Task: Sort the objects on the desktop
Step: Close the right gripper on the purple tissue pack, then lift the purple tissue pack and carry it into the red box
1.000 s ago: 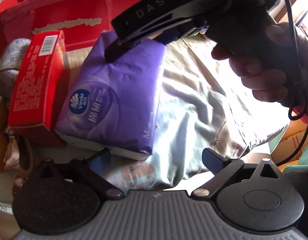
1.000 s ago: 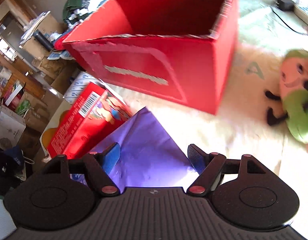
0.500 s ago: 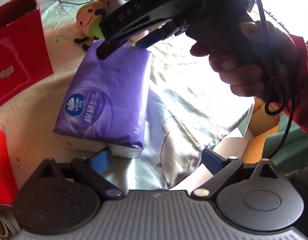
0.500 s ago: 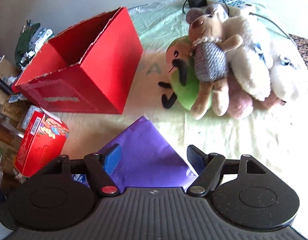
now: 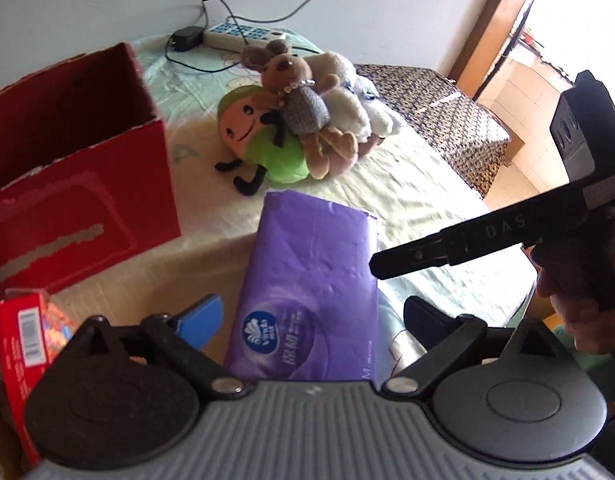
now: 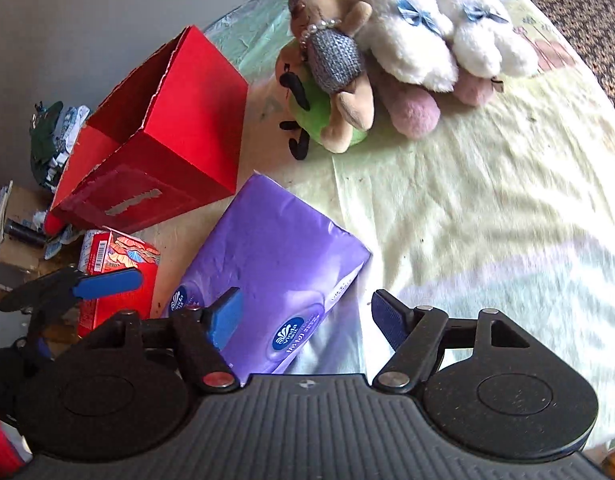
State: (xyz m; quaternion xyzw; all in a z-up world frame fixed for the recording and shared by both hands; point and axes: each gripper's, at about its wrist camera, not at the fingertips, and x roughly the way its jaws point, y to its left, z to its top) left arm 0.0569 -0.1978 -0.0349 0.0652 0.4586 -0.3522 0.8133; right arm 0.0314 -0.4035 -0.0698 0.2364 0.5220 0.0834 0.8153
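One purple tissue pack (image 6: 275, 256) lies beside red box (image 6: 163, 136).

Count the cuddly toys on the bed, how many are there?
4 that I can see, heaped together: a brown mouse on top, a green round one under it, then two white fluffy ones beside it. More may hide underneath the pile.

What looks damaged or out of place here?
The red box has a ragged torn top edge and a strip ripped off its front face. The purple tissue pack lies skewed on the cloth, and the plush toys sit heaped. Nothing spilled.
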